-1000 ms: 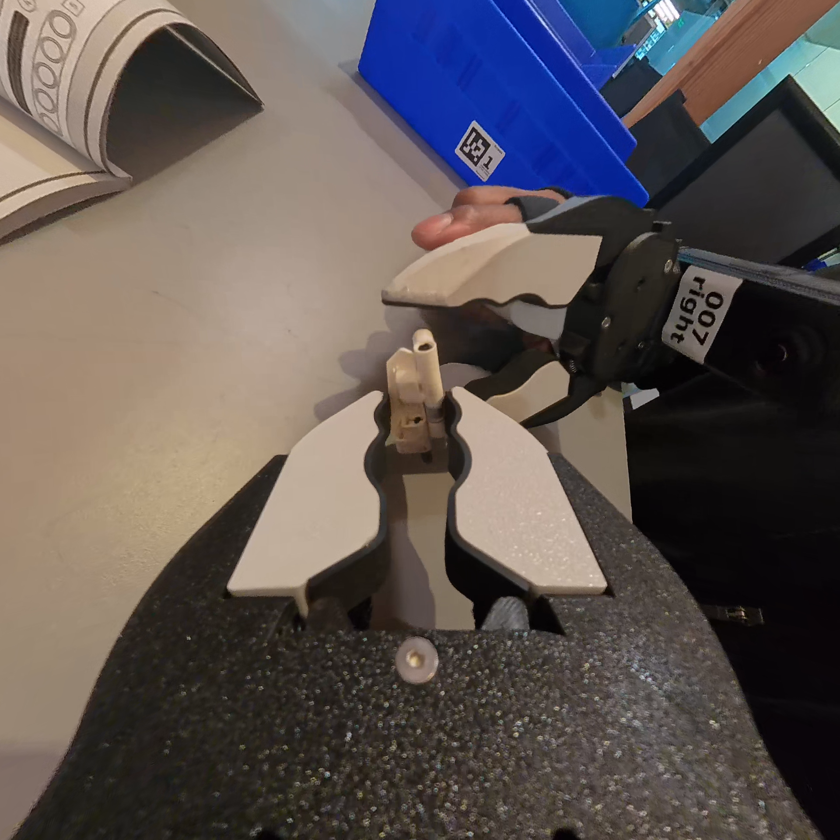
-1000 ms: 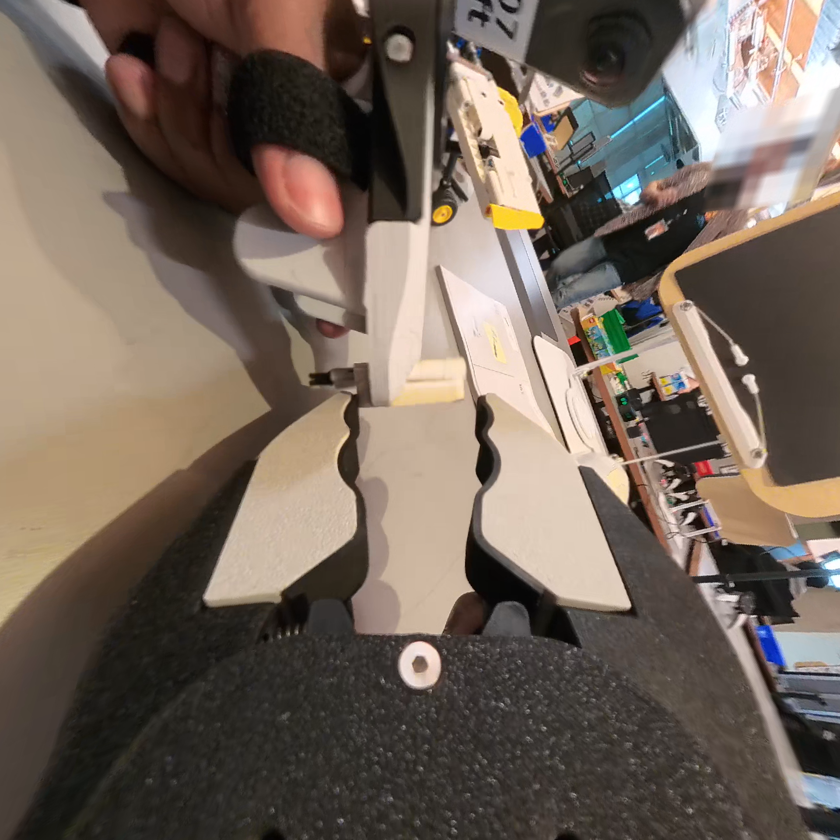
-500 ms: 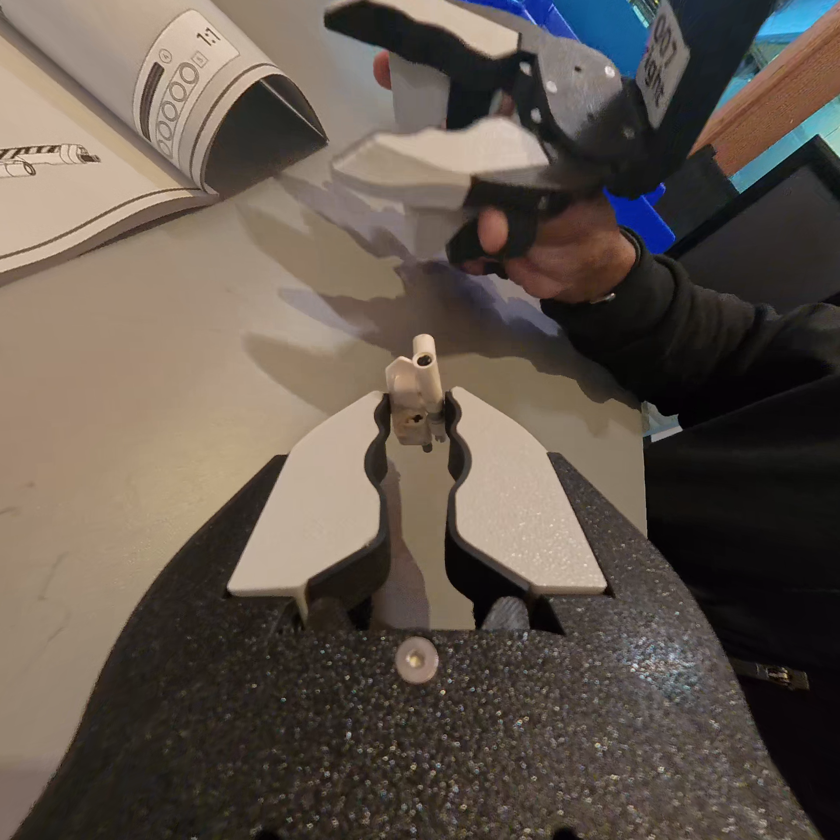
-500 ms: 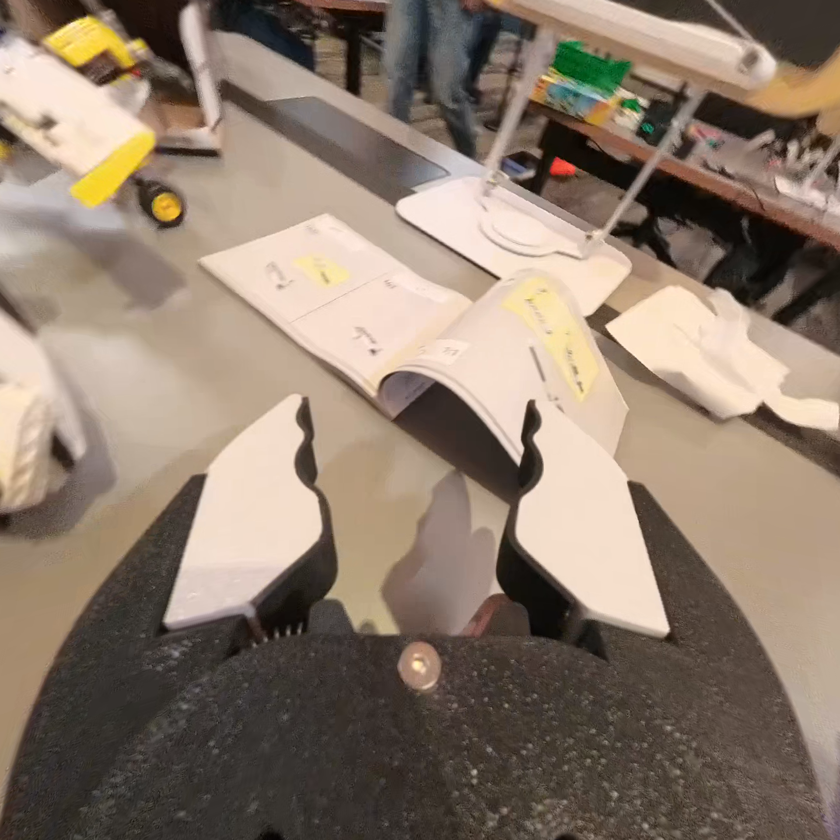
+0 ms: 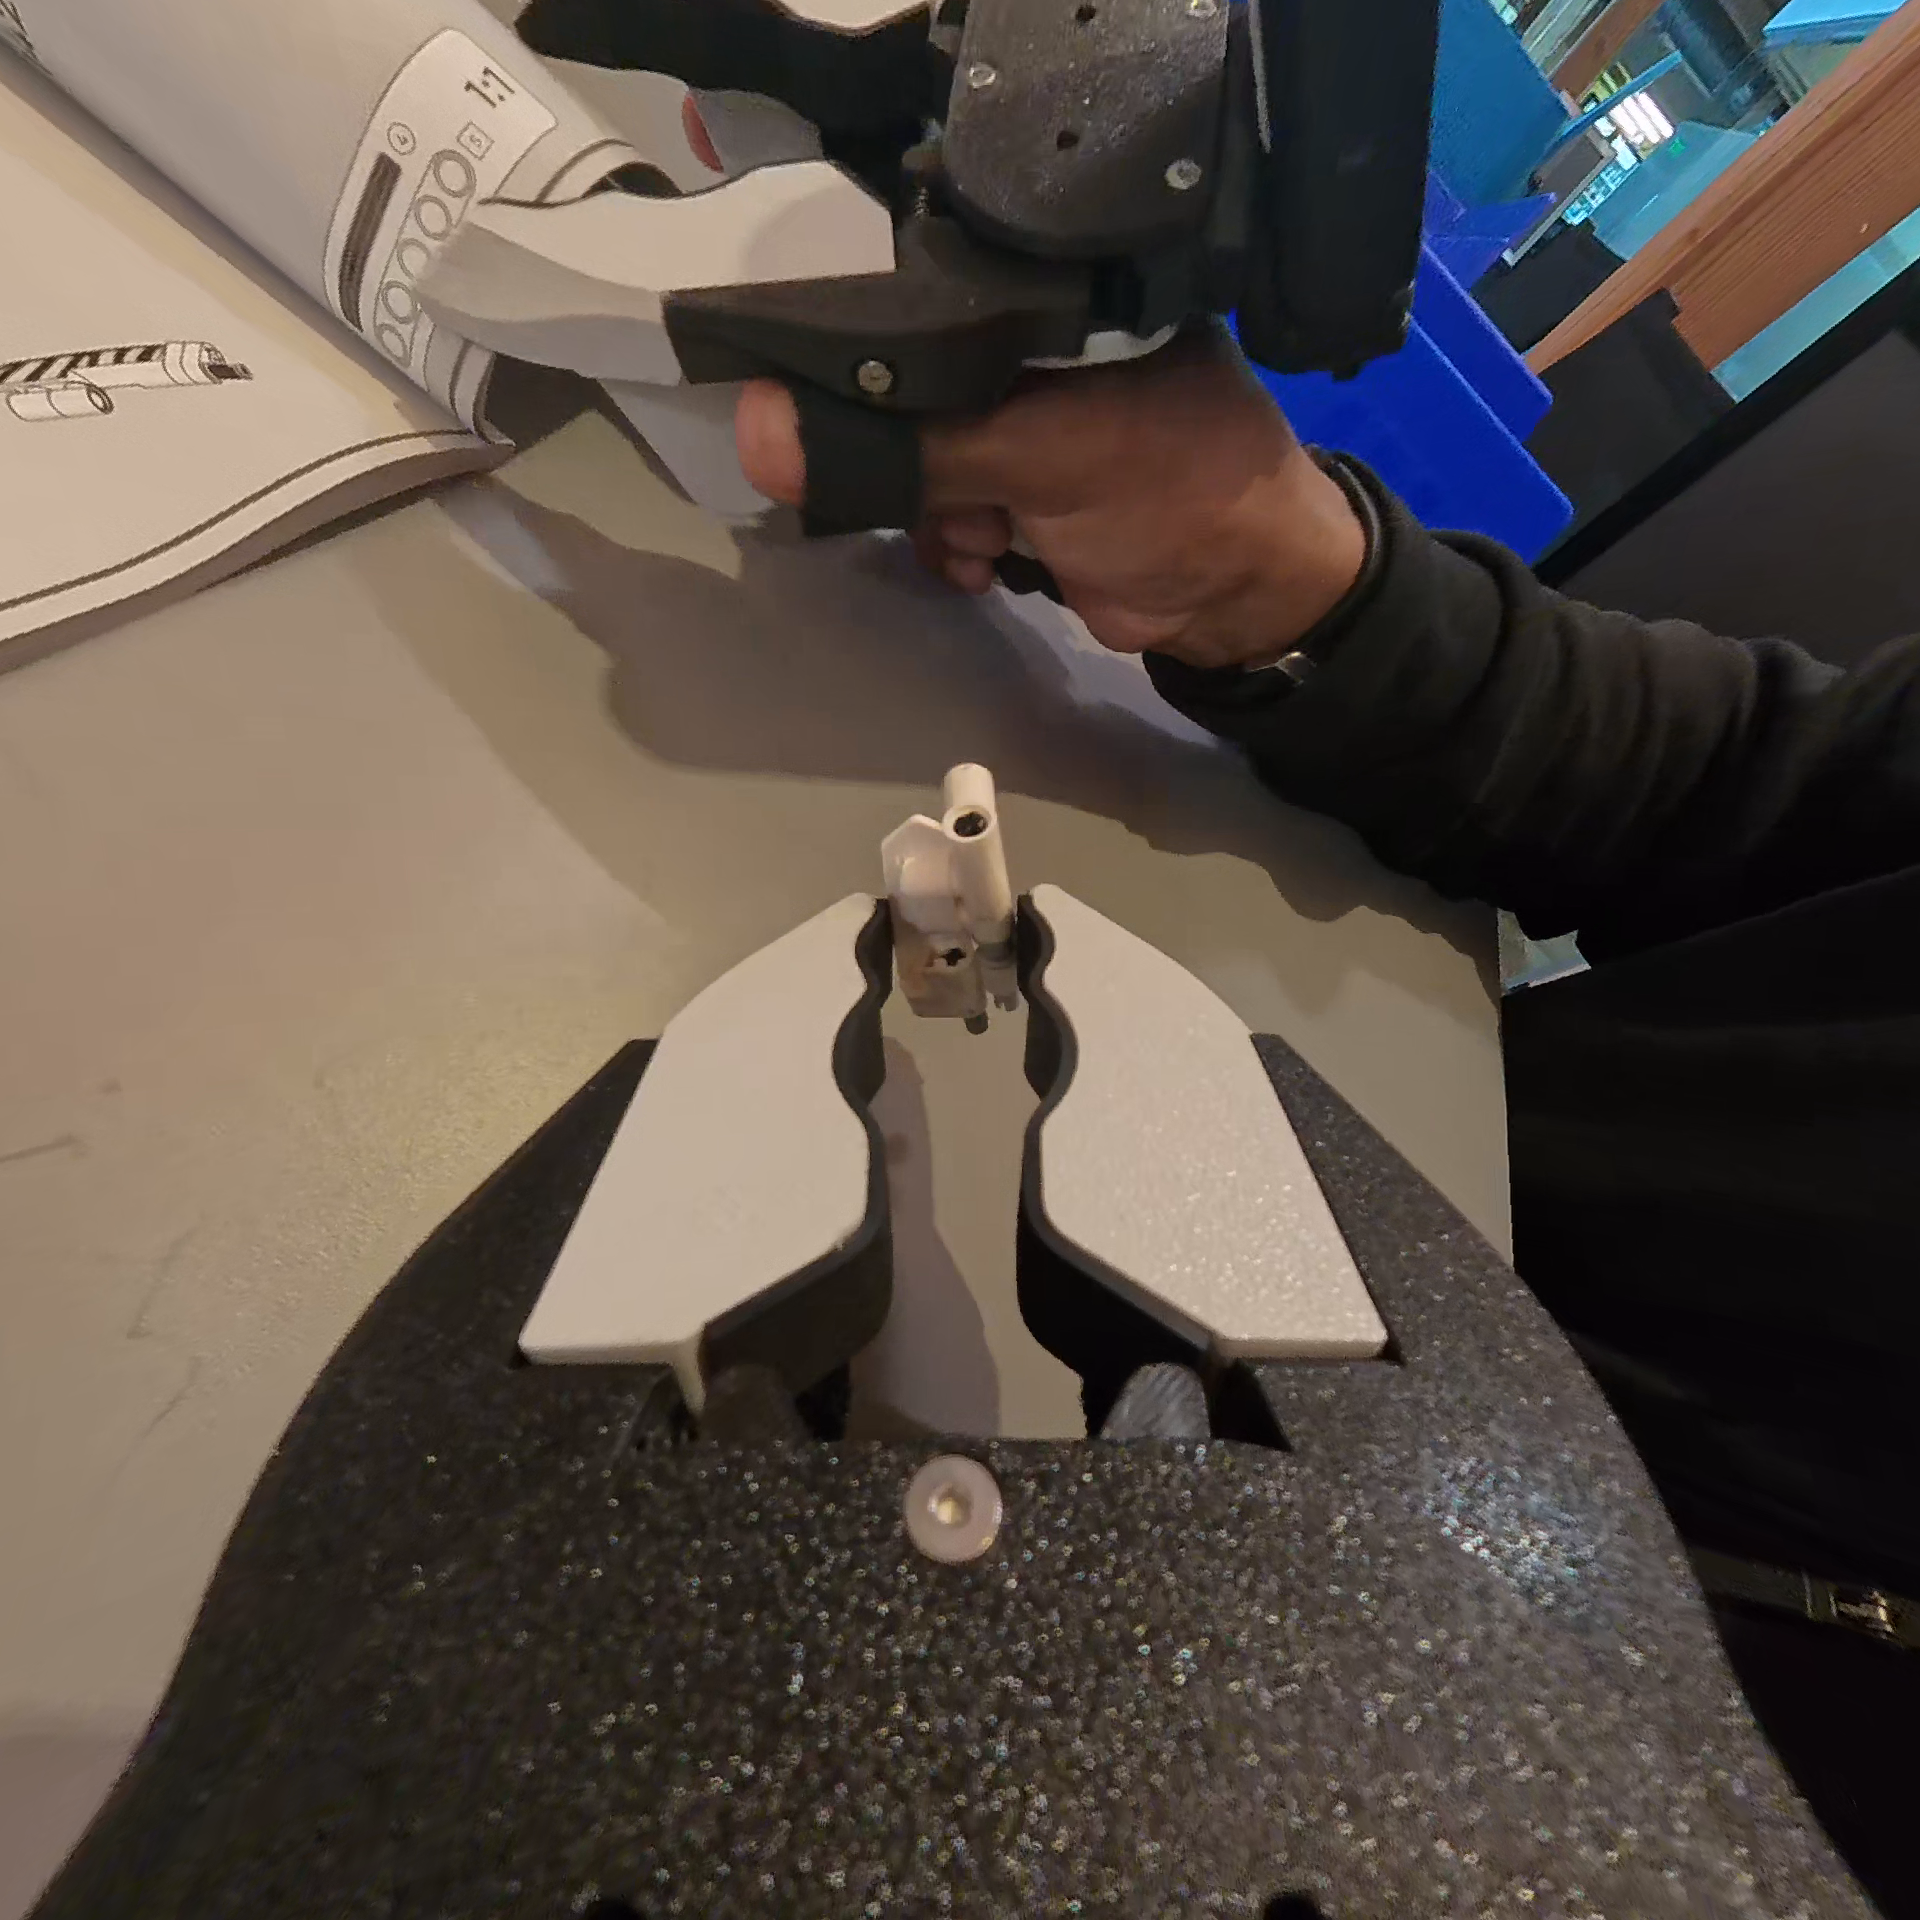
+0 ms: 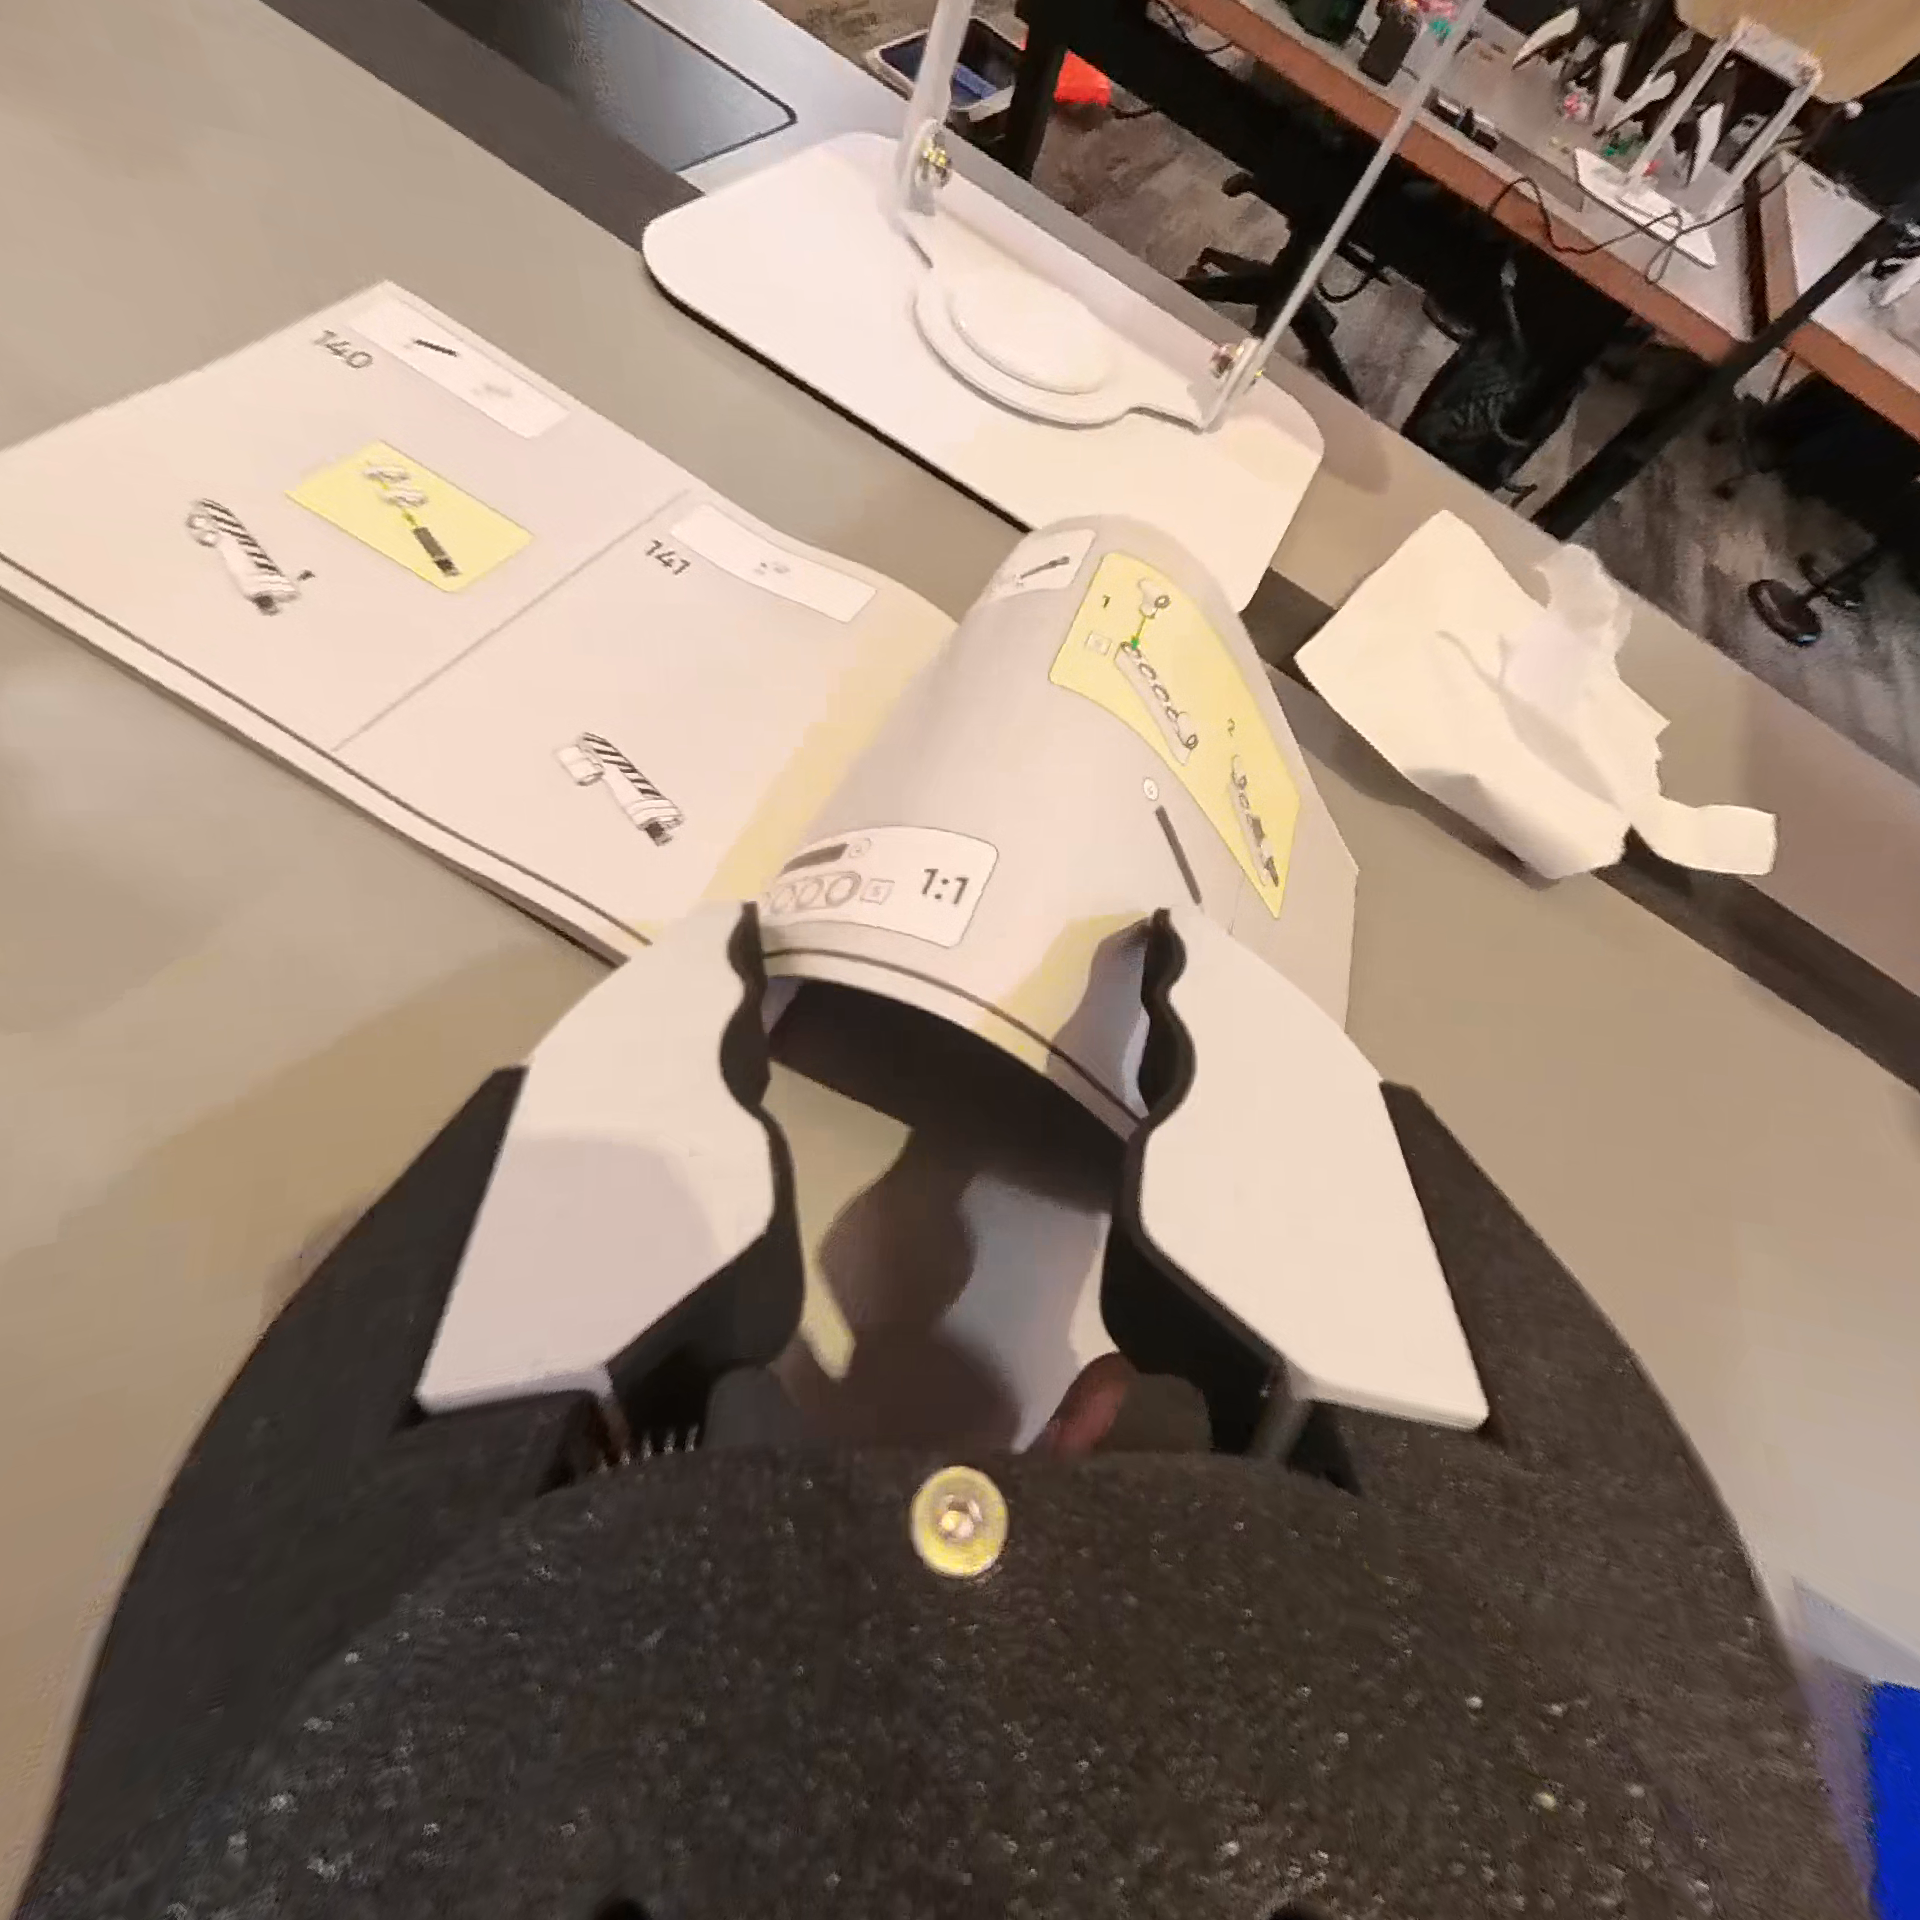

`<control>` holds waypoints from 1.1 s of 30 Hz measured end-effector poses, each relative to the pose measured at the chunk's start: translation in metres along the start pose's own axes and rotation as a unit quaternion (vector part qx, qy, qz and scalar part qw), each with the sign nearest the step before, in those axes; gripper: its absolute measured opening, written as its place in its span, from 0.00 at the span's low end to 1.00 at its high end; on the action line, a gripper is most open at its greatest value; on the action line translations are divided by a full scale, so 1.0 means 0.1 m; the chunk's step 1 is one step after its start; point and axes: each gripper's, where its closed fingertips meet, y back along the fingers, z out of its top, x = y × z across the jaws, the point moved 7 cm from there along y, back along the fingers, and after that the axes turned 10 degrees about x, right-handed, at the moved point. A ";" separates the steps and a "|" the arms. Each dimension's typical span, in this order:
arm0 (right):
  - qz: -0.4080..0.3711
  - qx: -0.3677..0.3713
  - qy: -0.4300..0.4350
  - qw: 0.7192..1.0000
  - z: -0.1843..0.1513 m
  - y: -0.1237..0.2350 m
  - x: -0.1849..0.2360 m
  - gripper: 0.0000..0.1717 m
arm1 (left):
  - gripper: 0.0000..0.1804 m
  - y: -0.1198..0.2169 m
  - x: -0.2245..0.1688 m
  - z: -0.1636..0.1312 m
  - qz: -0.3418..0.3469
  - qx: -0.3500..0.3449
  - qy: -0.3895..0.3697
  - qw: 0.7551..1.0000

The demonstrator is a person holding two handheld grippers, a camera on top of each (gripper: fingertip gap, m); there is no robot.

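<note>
Your right tongs had swung away from the left tongs over to the open booklet on the counter, standing apart astride its curled page. Your left tongs stayed clamped on the small white plastic part, above the counter.

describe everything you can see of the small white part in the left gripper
The small white part is a plastic-looking assembly: a short white tube with a dark open end, beside a white angled block, on a dingier, stained-looking base with a small pin below. It stands nearly upright above the grey table, clamped at its base between the left gripper fingertips, both dark pads pressing on its sides. Nothing else touches it.
</note>
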 end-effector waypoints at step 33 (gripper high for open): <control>-0.133 -0.017 0.246 0.960 0.24 0.04 0.61 0.26 | 0.13 0.07 0.08 -0.02 0.028 0.004 0.014 1.000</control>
